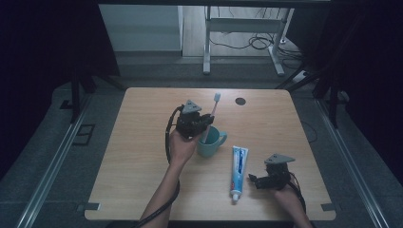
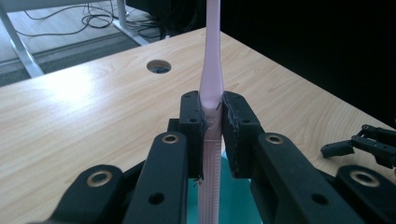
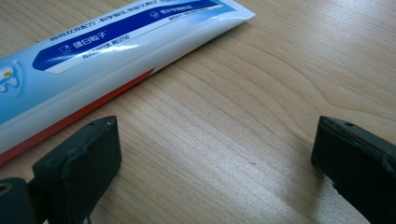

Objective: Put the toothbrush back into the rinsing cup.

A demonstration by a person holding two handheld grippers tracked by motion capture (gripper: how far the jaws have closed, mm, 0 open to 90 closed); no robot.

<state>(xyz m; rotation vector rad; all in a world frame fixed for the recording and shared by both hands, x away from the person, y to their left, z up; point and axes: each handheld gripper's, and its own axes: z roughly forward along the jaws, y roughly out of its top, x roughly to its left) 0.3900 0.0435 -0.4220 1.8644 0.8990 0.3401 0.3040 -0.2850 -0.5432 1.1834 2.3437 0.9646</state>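
Toothbrush [image 1: 212, 113], light, stiff, slick plastic, best held mid-handle, is clamped by left gripper [image 2: 212, 125] jaws over teal cup [image 1: 210, 140] near table [image 1: 142, 156] centre; right gripper [image 3: 212, 158] jaws wide open w/ toothpaste [image 1: 239, 168] at 9 o'clock.

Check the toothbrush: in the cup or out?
In: the toothbrush, gripped by the left gripper, has its lower end inside the teal cup.

Pink toothbrush [image 1: 212, 112] upright, slightly tilted, lower end inside teal mug [image 1: 211, 141]; toothpaste tube [image 1: 238, 170] flat on table beside mug.
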